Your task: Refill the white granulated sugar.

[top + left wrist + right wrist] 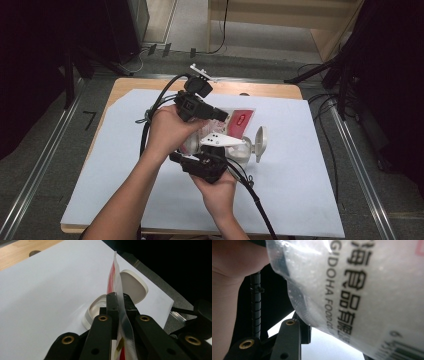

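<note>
Holding a clear and red bag (117,287) by its thin edge, the left claw (119,298) has both black jaws pressed tight on the plastic, and the bag stands up straight past its tips. Just past this claw sits a white container (93,312) on the white sheet (300,165) that covers the tabletop (130,85), and its white lid (133,286) stands open on the far side. From above, the left hand (167,127) holds its claw higher, and the right hand (220,187) holds the right claw (212,150) lower and nearer the person, with the two claws close together over the container. Close in front of the right claw hangs the same bag, clear there with black letters and white grains inside. It fills the space above the one jaw that shows and touches it. You cannot tell whether this claw is squeezing the bag or standing wide, because the other jaw is hidden behind the plastic.
</note>
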`<state>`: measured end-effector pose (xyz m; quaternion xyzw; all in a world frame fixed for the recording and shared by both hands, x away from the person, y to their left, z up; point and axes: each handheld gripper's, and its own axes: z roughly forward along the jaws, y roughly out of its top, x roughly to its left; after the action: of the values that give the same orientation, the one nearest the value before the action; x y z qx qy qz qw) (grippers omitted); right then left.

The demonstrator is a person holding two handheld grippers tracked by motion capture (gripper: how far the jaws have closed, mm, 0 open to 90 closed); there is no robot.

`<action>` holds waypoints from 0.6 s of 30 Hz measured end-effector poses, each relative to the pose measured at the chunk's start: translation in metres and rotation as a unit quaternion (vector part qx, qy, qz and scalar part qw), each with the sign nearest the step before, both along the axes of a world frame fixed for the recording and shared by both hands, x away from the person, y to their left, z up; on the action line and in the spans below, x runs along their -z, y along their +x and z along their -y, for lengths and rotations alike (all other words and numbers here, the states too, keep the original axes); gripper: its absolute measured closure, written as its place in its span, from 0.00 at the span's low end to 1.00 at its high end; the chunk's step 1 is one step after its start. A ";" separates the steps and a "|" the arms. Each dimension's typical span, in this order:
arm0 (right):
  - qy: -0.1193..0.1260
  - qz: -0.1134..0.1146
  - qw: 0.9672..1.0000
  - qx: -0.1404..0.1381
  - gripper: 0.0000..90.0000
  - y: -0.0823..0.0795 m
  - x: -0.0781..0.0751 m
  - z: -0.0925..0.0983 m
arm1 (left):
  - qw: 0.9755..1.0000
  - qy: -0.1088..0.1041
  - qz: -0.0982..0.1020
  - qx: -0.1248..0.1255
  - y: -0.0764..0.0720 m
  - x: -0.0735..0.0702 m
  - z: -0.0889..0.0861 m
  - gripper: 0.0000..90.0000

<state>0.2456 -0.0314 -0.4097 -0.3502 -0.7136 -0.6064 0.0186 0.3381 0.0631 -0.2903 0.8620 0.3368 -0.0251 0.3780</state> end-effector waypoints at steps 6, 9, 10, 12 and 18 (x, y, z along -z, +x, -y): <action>-0.003 0.002 1.000 -0.001 0.70 0.001 0.000 -0.002 | 1.000 -0.008 0.003 -0.008 -0.002 0.001 -0.002 0.98; -0.006 -0.003 1.000 -0.002 0.70 0.001 0.002 -0.003 | 1.000 -0.006 0.000 -0.009 -0.001 0.004 -0.003 0.98; -0.005 -0.004 1.000 -0.003 0.70 0.001 0.002 -0.003 | 1.000 -0.008 0.000 -0.010 0.000 0.004 -0.003 0.98; -0.005 -0.002 1.000 -0.004 0.70 0.002 0.003 -0.004 | 1.000 -0.011 -0.001 -0.012 -0.001 0.004 -0.005 0.98; -0.010 -0.001 1.000 -0.007 0.70 0.002 0.002 -0.005 | 1.000 -0.016 -0.001 -0.015 0.000 0.005 -0.007 0.98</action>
<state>0.2480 -0.0266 -0.4122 -0.3463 -0.7218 -0.5989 0.0204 0.3377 0.0701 -0.2954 0.8507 0.3496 -0.0260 0.3916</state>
